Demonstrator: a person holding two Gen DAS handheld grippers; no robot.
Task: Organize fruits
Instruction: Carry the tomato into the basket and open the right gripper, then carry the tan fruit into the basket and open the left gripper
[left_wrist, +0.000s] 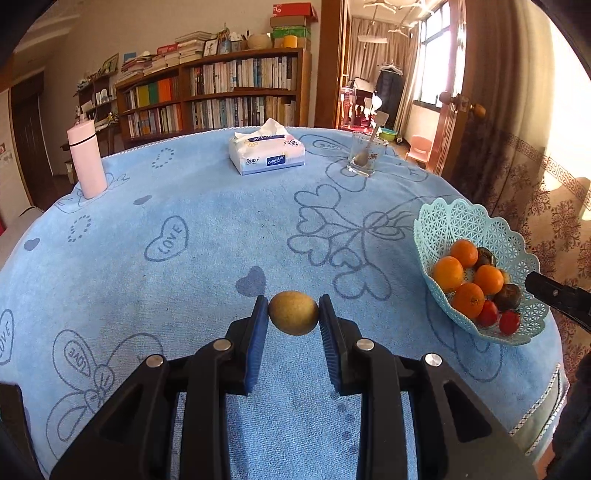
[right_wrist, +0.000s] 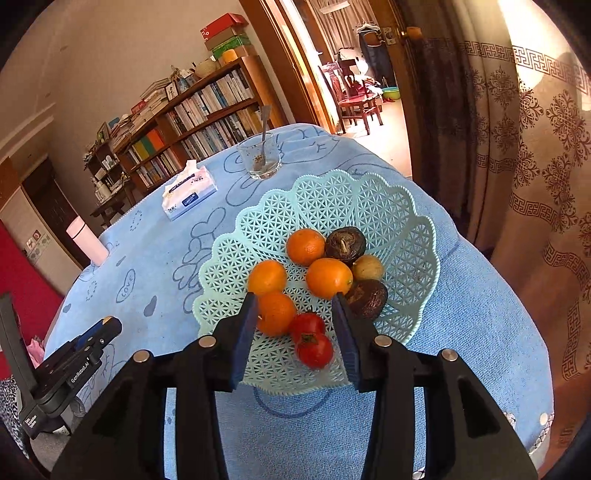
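The left tongs grip a yellow-brown fruit at frame centre; the right tongs gape empty over the basket of fruit.

A pink bottle stood at the far left edge of the blue-clothed table, a tissue pack near its far edge, and a glass holding a spoon toward the far right corner.
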